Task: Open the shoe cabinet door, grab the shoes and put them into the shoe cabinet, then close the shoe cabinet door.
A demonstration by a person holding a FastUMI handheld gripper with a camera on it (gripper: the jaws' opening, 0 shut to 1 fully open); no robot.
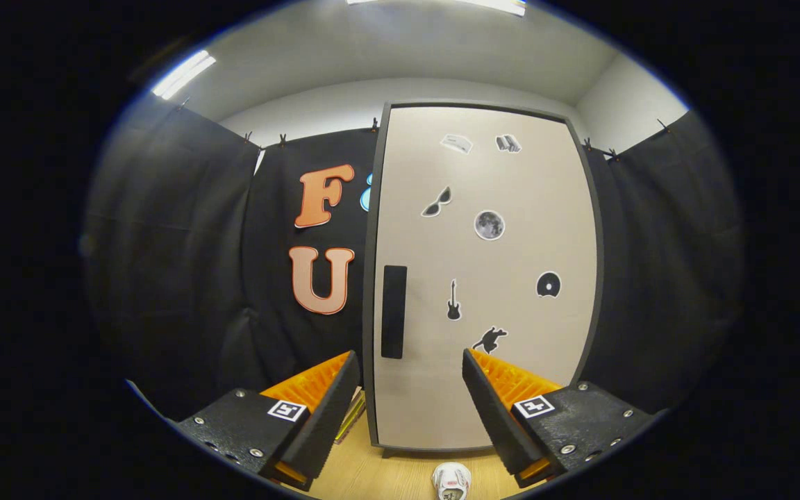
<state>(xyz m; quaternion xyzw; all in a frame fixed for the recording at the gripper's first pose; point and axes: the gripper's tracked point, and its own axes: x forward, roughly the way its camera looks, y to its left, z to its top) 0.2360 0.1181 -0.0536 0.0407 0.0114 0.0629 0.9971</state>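
Note:
A tall beige shoe cabinet (483, 278) with a dark frame stands ahead of me on the wooden floor, its door shut. A black vertical handle (394, 311) sits on the door's left side, and several small stickers dot the door. My gripper (410, 364) is open, its fingers spread wide and holding nothing, aimed at the lower part of the door a short way off. A white shoe (451, 481) lies on the floor below, between the fingers, only partly seen.
Black cloth walls stand left, right and behind the cabinet. The light wooden floor (379, 472) runs under the cabinet. Something with yellowish edges (351, 417) lies on the floor by the cabinet's left foot, behind my left finger.

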